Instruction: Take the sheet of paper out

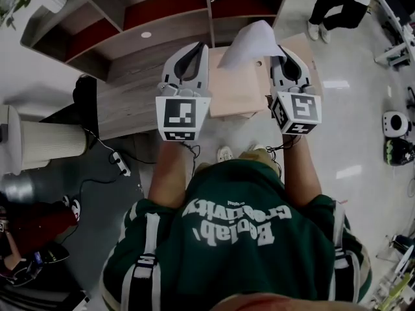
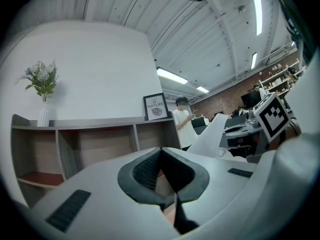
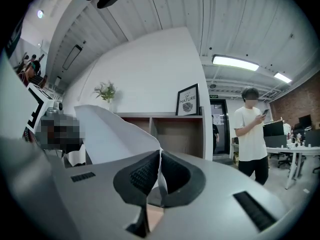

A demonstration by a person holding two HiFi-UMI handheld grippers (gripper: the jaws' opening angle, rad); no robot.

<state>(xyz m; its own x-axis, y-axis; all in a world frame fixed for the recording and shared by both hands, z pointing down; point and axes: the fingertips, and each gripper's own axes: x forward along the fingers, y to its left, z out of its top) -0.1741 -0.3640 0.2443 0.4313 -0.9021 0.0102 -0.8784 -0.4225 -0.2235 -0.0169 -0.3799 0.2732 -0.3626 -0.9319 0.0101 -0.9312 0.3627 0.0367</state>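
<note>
A white sheet of paper stands up from a tan flat folder that lies on a wooden counter. My right gripper is shut on the sheet's right edge. In the right gripper view the paper's edge runs down between the closed pads of that gripper, curving off to the left. My left gripper is at the folder's left side, level, its tips together. In the left gripper view its pads meet with nothing visible between them, and the sheet rises at the right.
A wooden shelving unit stands behind the counter, with a framed picture and a vase of flowers on top. A person stands on the floor at the far right. A white cylinder and cables lie at the left.
</note>
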